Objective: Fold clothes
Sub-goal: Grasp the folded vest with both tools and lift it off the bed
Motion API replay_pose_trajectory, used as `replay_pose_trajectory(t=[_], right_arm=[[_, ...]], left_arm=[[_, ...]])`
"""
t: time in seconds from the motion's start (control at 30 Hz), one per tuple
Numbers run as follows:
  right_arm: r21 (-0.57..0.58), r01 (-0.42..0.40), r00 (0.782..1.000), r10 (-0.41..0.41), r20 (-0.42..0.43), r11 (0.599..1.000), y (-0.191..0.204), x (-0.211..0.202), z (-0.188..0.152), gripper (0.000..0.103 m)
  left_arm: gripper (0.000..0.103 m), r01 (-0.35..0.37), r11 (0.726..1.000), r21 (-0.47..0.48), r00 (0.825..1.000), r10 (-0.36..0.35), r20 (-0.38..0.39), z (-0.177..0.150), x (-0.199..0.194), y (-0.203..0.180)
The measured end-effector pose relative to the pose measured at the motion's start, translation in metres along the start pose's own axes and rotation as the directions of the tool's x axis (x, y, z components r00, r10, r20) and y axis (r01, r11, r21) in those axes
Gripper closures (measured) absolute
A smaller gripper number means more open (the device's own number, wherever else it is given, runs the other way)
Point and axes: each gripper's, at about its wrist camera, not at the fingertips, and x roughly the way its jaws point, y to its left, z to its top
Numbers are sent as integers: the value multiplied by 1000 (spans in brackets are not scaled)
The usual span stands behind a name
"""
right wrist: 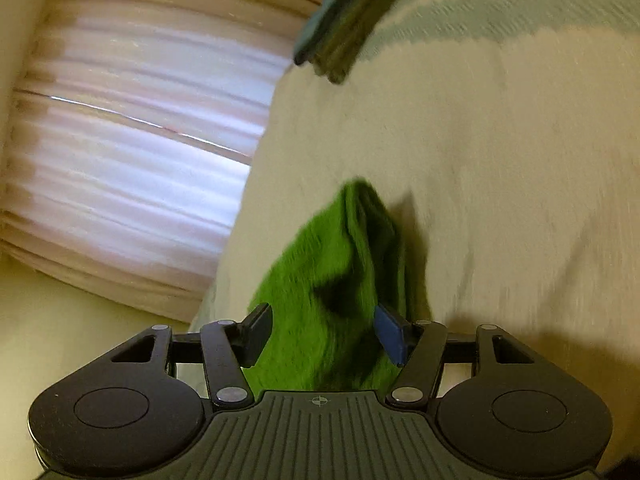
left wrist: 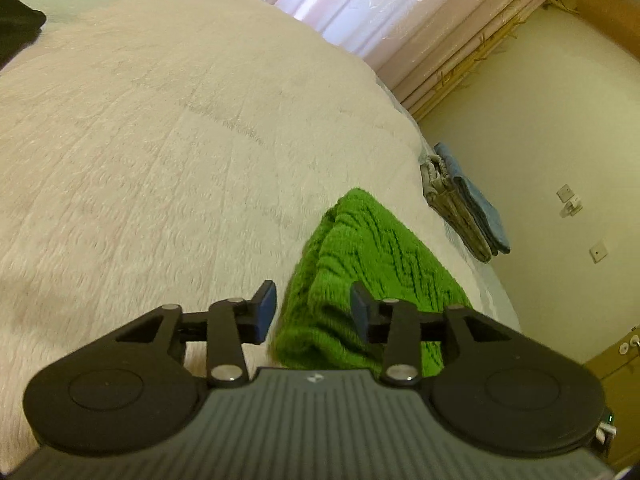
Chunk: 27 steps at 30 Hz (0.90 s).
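Sweater (left wrist: 360,264): a green knit, folded, is seen lying on the bed in the lower centre-right of the left wrist view; in the right wrist view (right wrist: 332,280) it fills the lower centre, blurred, with a raised fold at its top.
Left gripper (left wrist: 314,314): the jaws are held wide apart; the folded edge of the sweater is seen in the gap, but contact cannot be told.
Right gripper (right wrist: 326,330): the jaws are spread wide, with green knit filling the space between them; no grip is shown.
Bed (left wrist: 160,140): a cream textured cover fills most of both frames.
Stack (left wrist: 466,204): folded clothes, grey-beige with blue on top, are seen at the bed's edge, right of centre, well apart from the sweater; in the right wrist view (right wrist: 352,16) the stack is found at top centre.
Dark cloth (left wrist: 18,24): seen at the upper left edge.
Curtain (left wrist: 360,4): pale pink, across the upper right; in the right wrist view (right wrist: 132,132) at the left.
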Motion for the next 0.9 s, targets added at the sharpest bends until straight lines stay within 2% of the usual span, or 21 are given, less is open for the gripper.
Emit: replay_pose_trajectory(t=[0.1,0.13,0.17,0.27,0.33,0.37,0.5,0.63,0.7,0.73,0.77,0.8,0.83,0.87,0.9], right_arm=[[19,12,1000,-12,-4,1000,2,10,-6,43],[17,19,1000,-19,-7,1000,2,14,-6,48],[14,32,999,-32,-7,999,2,17,-6,64],[47,71,997,-72,5,996,-7,25,-3,86],[26,49,998,-50,33,998,-6,17,-6,95],[1,27,998,-27,53,1000,-2,10,-9,98],[-63,-12,995,18,101,998,-3,-12,-20,99],[20,79,993,-80,83,997,-31,-5,-28,98],[16,83,992,-84,99,996,-29,-4,-30,98],[17,85,991,-86,99,996,-26,-5,-29,98],[23,87,991,-89,98,996,-24,-7,-29,82],[30,90,991,-92,97,996,-22,-8,-28,70],[52,78,991,-83,105,996,-22,-10,-28,46],[81,61,990,-70,118,995,-24,-14,-28,38],[104,45,990,-59,128,994,-26,-15,-29,38]], left_arm=[[66,27,999,-22,1000,-27,-10,11,11,3],[66,43,998,-38,999,-44,-20,13,15,5],[66,64,997,-48,998,-65,-21,12,17,8],[71,127,989,-79,991,-129,-24,9,22,17],[91,168,981,-100,985,-171,-24,8,25,24],[91,188,976,-111,981,-192,-24,7,27,27],[93,265,953,-148,962,-271,-23,3,33,40],[92,190,980,-56,980,-193,-47,-17,42,43],[91,186,982,-36,982,-187,-29,-18,40,39],[89,186,982,-35,982,-187,-23,-17,39,39],[87,184,981,-60,982,-186,-23,-16,38,41],[81,182,980,-85,982,-185,-24,-15,37,44],[75,180,977,-110,983,-184,-24,-14,37,47],[72,179,975,-134,983,-183,-25,-13,36,50],[66,179,972,-153,982,-185,-27,-12,36,52]])
